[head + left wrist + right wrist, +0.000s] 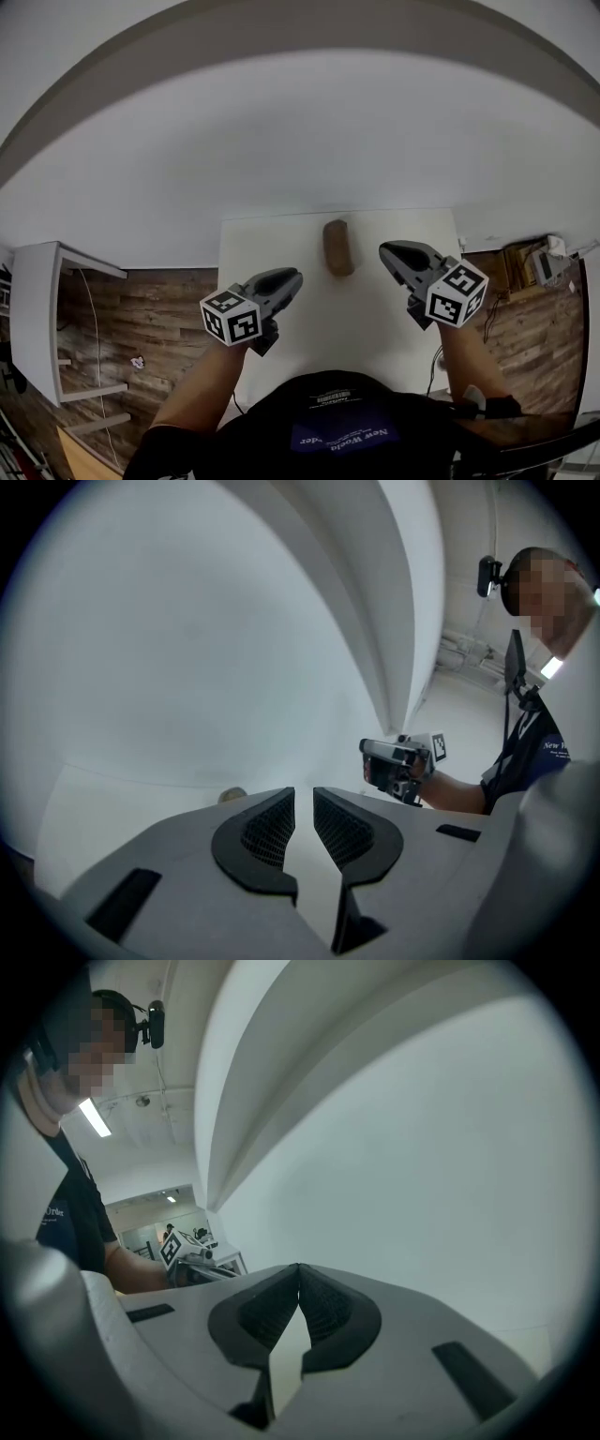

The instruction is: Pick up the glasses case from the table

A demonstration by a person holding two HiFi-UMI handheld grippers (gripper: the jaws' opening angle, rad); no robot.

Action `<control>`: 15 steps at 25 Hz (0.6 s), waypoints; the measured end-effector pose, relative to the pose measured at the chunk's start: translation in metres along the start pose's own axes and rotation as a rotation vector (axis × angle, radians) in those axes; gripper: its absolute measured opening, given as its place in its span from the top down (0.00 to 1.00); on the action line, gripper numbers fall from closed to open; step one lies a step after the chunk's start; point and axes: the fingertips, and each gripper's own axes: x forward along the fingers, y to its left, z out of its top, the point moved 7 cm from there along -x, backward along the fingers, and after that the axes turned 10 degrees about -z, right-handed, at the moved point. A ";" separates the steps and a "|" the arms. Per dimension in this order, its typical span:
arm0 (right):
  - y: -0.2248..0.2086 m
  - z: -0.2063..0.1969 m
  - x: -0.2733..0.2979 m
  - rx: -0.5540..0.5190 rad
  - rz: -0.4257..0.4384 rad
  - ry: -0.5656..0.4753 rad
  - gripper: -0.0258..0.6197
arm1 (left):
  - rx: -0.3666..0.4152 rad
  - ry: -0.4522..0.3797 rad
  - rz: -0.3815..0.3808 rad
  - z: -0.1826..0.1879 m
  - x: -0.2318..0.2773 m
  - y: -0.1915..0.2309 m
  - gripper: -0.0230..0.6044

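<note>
Two hand-held grippers lie nearest to us in the head view, each on a bare forearm above the person's dark shirt (pixel 328 427). The left gripper (pixel 295 278) carries its marker cube (pixel 231 318) low on the left, and the right gripper (pixel 384 249) carries its own cube (pixel 457 293) on the right. Both point away from the person, over the white table (pixel 356 319).

In the left gripper view we see the two ribbed pads (pixel 270 825) parted by a narrow gap, with nothing between them. In the right gripper view the tips meet and the jaws are closed on nothing; only bare table shows through the slit lower down.

Beyond the tips, the brown glasses case (pixel 338 247) lies on the far half of the table, near its back edge, long axis running away from the person. It sits between the lines of the two grippers, apart from both, and closer to the right one. In the left gripper view we catch only its top, just over the left jaw.

Wooden floor (pixel 159 309) flanks the table, a white shelf unit (pixel 37 309) stands at far left, and a pale wall (pixel 300 141) closes the scene.
</note>
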 end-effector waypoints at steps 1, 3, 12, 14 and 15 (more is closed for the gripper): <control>-0.007 -0.001 0.002 0.004 -0.005 0.003 0.96 | -0.010 0.015 0.002 0.000 0.011 0.009 0.88; -0.015 -0.005 0.003 0.012 -0.016 0.008 0.96 | -0.026 0.040 0.012 -0.001 0.027 0.024 0.84; -0.051 -0.019 0.012 0.028 -0.039 0.022 0.96 | -0.140 0.163 0.083 -0.020 0.097 0.092 0.65; -0.056 -0.021 0.013 0.028 -0.044 0.024 0.96 | -0.167 0.205 0.099 -0.028 0.111 0.106 0.57; -0.058 -0.023 0.014 0.030 -0.047 0.024 0.96 | -0.185 0.227 0.104 -0.032 0.117 0.112 0.51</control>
